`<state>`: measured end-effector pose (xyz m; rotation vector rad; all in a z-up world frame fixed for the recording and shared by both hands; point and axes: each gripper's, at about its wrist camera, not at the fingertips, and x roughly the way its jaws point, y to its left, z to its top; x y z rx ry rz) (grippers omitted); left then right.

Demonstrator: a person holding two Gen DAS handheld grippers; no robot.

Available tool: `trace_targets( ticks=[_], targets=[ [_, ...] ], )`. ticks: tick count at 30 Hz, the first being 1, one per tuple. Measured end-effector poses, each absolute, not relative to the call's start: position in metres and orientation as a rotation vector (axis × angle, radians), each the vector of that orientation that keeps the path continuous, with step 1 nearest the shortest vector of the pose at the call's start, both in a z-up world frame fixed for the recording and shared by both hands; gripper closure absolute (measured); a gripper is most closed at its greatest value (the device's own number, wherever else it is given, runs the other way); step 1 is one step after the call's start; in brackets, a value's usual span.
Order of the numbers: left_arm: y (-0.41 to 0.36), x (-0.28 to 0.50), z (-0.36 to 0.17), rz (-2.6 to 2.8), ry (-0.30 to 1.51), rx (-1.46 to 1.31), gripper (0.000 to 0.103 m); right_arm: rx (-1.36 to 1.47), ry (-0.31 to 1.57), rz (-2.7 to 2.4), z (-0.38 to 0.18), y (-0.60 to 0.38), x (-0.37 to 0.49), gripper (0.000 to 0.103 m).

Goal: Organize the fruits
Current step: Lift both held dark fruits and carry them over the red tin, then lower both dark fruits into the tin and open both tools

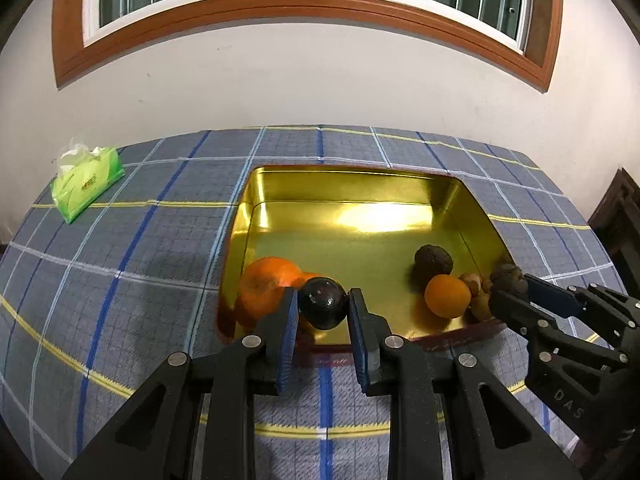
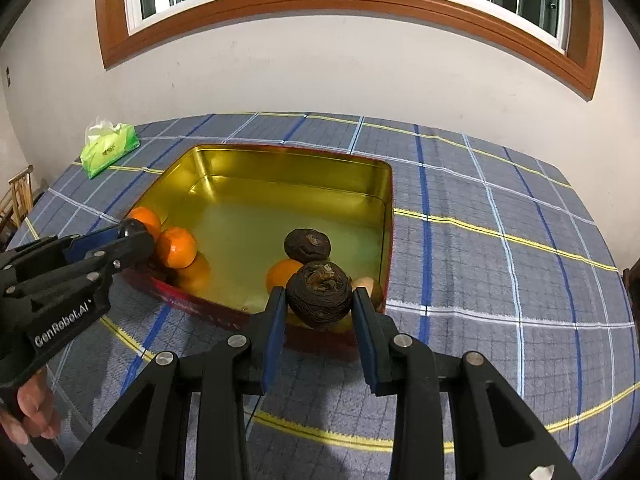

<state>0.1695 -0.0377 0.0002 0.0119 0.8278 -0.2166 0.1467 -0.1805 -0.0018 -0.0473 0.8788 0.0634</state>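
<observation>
Left gripper (image 1: 323,307) jaws grip a glossy, likely slippery dark fruit (image 1: 322,303) and right gripper (image 2: 319,303) jaws a wrinkled, probably soft one (image 2: 319,300), both across the middle over the tin's (image 2: 280,160) near edge.

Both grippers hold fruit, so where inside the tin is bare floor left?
The gold tin is bare across its far half and centre. The near-left corner holds oranges; the near-right corner is crowded around a dark fruit and another orange.
</observation>
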Motion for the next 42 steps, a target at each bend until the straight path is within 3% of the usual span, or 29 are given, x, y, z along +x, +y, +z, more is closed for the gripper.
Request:
trace_targets(
  ticks=[42],
  targets=[
    [-0.046,0.279,-0.009,-0.164,0.913,0.105,0.077,-0.072,0.965,0.109,-0.012,-0.177,0.257,0.072]
  ],
)
